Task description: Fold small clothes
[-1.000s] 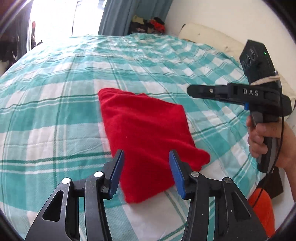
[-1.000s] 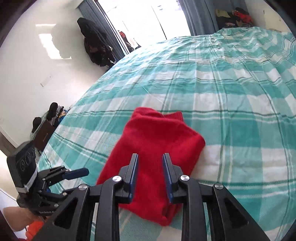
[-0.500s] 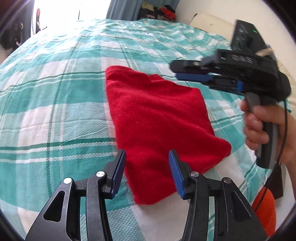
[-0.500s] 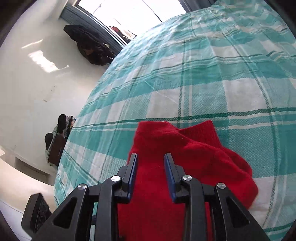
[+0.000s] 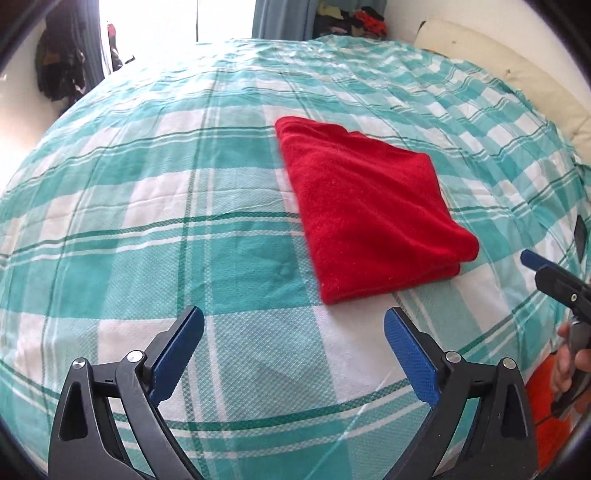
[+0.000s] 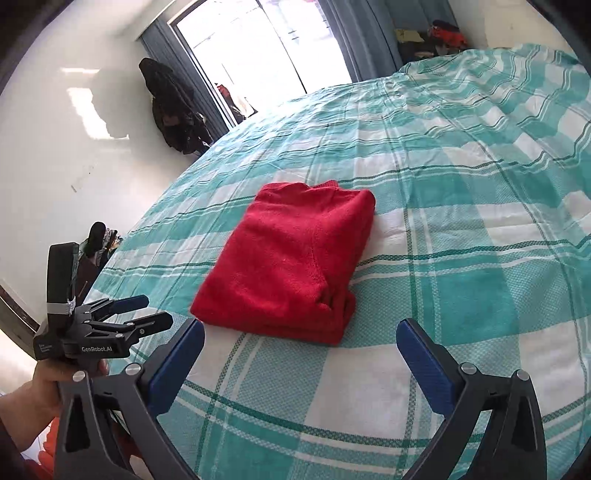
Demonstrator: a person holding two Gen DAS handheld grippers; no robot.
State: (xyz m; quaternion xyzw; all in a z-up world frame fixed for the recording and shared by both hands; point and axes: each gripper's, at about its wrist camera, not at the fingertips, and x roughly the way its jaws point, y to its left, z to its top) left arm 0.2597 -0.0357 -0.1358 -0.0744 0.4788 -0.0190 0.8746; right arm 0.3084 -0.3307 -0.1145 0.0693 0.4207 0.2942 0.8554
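Note:
A red garment (image 5: 369, 206) lies folded into a thick rectangle on the teal and white checked bedspread (image 5: 184, 184). My left gripper (image 5: 293, 323) hovers just short of its near edge, its jaws opening wide with only bedspread between them. In the right wrist view the same red garment (image 6: 291, 262) sits ahead of my right gripper (image 6: 301, 334), whose jaws are also opening wide and hold nothing. The right gripper shows at the right edge of the left wrist view, one blue fingertip (image 5: 532, 259) visible. The left gripper (image 6: 147, 310) appears at the lower left of the right wrist view, held by a hand (image 6: 48, 387).
A cream headboard or pillow (image 5: 517, 74) lines the bed's far right side. Dark clothes (image 6: 173, 114) hang beside a bright window (image 6: 251, 48). Clothing piles (image 5: 351, 20) sit beyond the bed's far end. Something orange (image 5: 546, 413) lies below the bed edge.
Both grippers have spread from nearly closed to wide and pulled back off the red garment. The right gripper drew away from over the cloth toward the bed's edge.

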